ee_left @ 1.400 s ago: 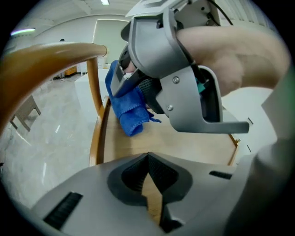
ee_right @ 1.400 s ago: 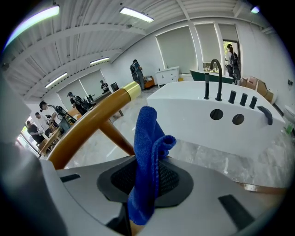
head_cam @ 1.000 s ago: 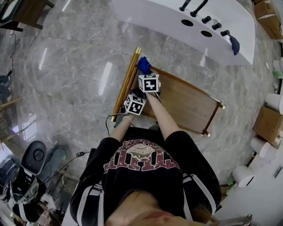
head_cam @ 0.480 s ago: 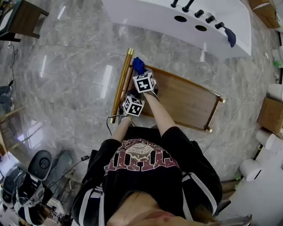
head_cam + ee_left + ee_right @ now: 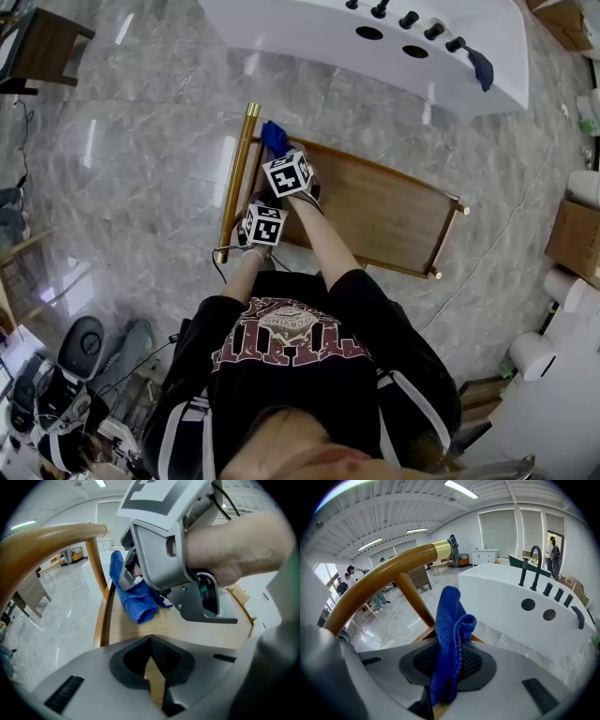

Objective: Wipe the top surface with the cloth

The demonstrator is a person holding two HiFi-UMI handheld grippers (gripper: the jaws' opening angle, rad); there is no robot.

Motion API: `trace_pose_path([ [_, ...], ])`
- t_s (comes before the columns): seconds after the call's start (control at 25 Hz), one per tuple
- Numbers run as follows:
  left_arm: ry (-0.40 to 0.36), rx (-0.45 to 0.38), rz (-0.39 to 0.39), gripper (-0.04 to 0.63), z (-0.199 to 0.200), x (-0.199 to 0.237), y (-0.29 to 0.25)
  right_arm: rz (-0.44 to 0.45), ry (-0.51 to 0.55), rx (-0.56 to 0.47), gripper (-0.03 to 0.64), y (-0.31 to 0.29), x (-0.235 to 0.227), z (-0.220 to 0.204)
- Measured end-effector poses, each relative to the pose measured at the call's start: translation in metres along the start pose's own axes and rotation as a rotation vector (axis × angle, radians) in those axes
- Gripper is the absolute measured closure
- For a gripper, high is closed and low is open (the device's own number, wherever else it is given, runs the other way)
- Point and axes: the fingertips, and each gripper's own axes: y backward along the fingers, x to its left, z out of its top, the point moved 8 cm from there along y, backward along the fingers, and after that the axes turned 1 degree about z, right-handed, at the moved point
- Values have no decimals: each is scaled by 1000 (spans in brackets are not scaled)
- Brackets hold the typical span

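Cloth (image 5: pixel 449 634): blue terry, folded over on itself and flopping above the pads, so judged soft, light and limp, with no stiffness to push with. It sits at the far left corner of the wooden top (image 5: pixel 375 211), just beside the gold handle bar (image 5: pixel 236 178). Right gripper (image 5: pixel 446 681) is clamped on the cloth's lower fold; most of the fabric hangs free past the jaws. Judgement: the hold is adequate for dragging, but the loose end may bunch or roll under. A bite nearer the cloth's middle, with the wad pressed flat on the wood, would spread contact better. The wood looks smooth and varnished, so low drag is expected. Left gripper (image 5: pixel 152 667) has its jaws together with nothing between them, poised over the near left edge of the top, close behind the right gripper.
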Motion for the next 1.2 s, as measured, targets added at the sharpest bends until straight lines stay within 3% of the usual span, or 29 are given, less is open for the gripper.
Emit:
trace_pose_path([
  [0.16,-31,1,25,548,0,-5,1,5,2,-5,531,3,-1,-4],
  [0.44,-14,17,69,548,3,-10,-1,4,15,-26,531,10,-8,-12],
  [1.2,-58,24,100,548,2,-16,0,-23,-36,-20,531,36,-33,-36],
])
